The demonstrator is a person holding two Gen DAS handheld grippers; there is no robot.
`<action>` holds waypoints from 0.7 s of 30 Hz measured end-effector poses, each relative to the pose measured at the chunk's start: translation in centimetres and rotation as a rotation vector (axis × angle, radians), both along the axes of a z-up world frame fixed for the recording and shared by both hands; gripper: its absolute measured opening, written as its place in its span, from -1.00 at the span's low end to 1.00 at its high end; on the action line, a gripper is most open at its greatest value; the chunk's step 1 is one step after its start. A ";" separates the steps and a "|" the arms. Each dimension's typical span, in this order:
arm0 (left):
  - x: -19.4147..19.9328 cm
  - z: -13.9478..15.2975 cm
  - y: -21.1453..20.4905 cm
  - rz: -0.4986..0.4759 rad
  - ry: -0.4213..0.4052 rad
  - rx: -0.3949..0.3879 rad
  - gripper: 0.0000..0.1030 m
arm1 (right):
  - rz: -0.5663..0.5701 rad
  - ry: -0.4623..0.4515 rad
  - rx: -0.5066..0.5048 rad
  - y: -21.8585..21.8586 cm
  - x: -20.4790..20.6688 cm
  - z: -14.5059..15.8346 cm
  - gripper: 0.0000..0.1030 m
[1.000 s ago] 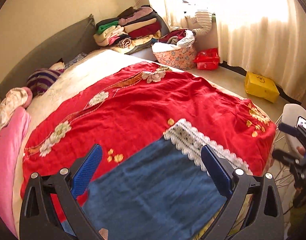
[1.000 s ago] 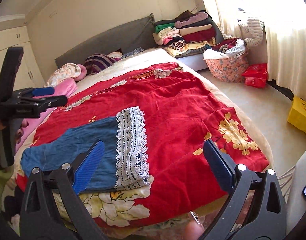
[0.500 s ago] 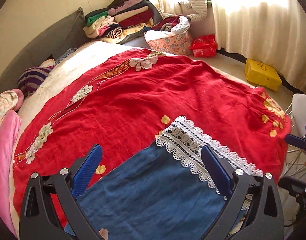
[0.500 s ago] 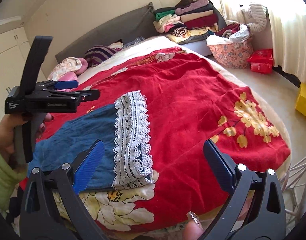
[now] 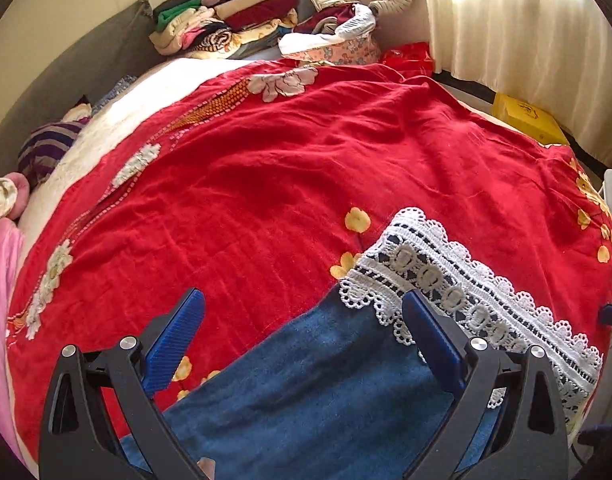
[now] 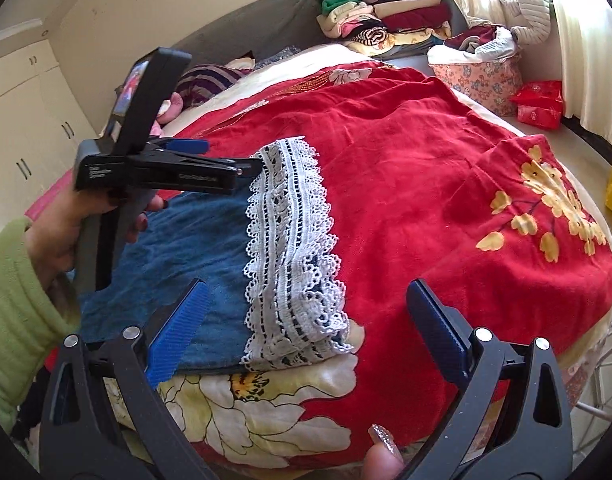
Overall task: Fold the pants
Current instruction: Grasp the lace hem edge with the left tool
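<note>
Two grippers, both spread wide, neither pinching a thing. Left gripper (image 5: 302,332) hangs over the pants (image 5: 306,392), its blue pads (image 5: 174,340) well apart, blue cloth showing between them; whether they touch the fabric cannot be told. From the right wrist view that same left gripper (image 6: 250,170) sits side-on, tips at the far end of the lace hem (image 6: 294,248), a hand (image 6: 62,236) in a green sleeve (image 6: 14,320) on the handle. Right gripper (image 6: 306,320) is open too, its left pad over the near edge of the denim, its right pad over the red blanket (image 6: 425,184), and a fingertip with a glittery nail (image 6: 381,440) shows at the bottom.

Pants lie flat near the bed's foot edge, blue denim with a white lace band at the leg end, resting on the red blanket and a floral sheet (image 6: 274,400) below it. Yellow flowers are stitched on the blanket's right corner.

Farther back: a striped pillow (image 5: 46,148), a grey headboard (image 6: 246,28), a stack of folded clothes (image 5: 226,12), a flowered basket (image 6: 477,76) heaped with laundry, a red bag (image 6: 539,104) and yellow box (image 5: 525,120) on the floor, pale curtains (image 5: 525,40), white cupboards (image 6: 22,120) at left.
</note>
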State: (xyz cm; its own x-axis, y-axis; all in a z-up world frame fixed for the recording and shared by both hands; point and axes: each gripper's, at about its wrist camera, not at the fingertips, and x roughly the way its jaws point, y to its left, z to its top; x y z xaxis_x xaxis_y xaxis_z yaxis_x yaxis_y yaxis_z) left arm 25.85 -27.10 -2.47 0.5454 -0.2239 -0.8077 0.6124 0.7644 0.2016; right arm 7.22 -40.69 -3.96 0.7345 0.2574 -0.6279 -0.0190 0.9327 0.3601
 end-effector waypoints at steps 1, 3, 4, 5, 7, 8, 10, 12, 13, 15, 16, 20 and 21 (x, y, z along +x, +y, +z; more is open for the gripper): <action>0.1 -0.5 0.0 -0.009 0.016 -0.011 0.91 | 0.005 0.001 0.003 0.1 0.0 0.0 0.81; 0.4 -1.2 0.1 -0.018 0.048 -0.041 0.91 | 0.010 0.005 0.001 0.3 0.0 0.0 0.81; 0.5 -1.5 0.1 -0.020 0.055 -0.046 0.91 | 0.014 0.008 -0.003 0.4 0.1 0.0 0.81; 0.6 -1.8 0.1 -0.018 0.064 -0.053 0.91 | 0.015 0.009 -0.005 0.5 0.1 0.0 0.81; 0.9 -2.5 0.3 -0.017 0.108 -0.085 0.91 | 0.012 0.017 -0.005 0.5 0.2 0.0 0.81; 1.0 -2.7 0.5 -0.013 0.128 -0.099 0.91 | 0.013 0.020 -0.002 0.5 0.2 0.0 0.81; 1.2 -3.1 0.8 -0.013 0.157 -0.132 0.85 | 0.014 0.030 -0.003 0.7 0.4 -0.1 0.81; 1.0 -3.2 1.2 -0.025 0.168 -0.151 0.68 | 0.017 0.040 -0.006 1.0 0.7 -0.2 0.81; 0.9 -3.1 1.2 -0.040 0.171 -0.152 0.58 | 0.020 0.046 -0.009 1.1 0.8 -0.2 0.81; 0.8 -2.8 1.2 -0.068 0.178 -0.151 0.46 | 0.024 0.056 -0.019 1.4 0.9 -0.2 0.81; 0.7 -2.6 1.1 -0.079 0.179 -0.144 0.44 | 0.024 0.062 -0.021 1.5 1.0 -0.3 0.81; 0.9 -2.7 0.7 -0.107 0.179 -0.115 0.48 | 0.015 0.095 -0.017 1.9 1.6 -0.8 0.81; 1.1 -2.8 0.7 -0.108 0.188 -0.119 0.48 | 0.016 0.110 -0.017 2.1 1.9 -1.0 0.81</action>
State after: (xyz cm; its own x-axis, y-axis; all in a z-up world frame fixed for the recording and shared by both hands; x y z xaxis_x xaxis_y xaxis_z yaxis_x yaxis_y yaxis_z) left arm 26.93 -26.42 -5.27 0.3555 -0.3719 -0.8575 0.7100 0.7042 -0.0110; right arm 9.08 -38.58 -4.91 0.6566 0.2570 -0.7091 0.0053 0.9385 0.3451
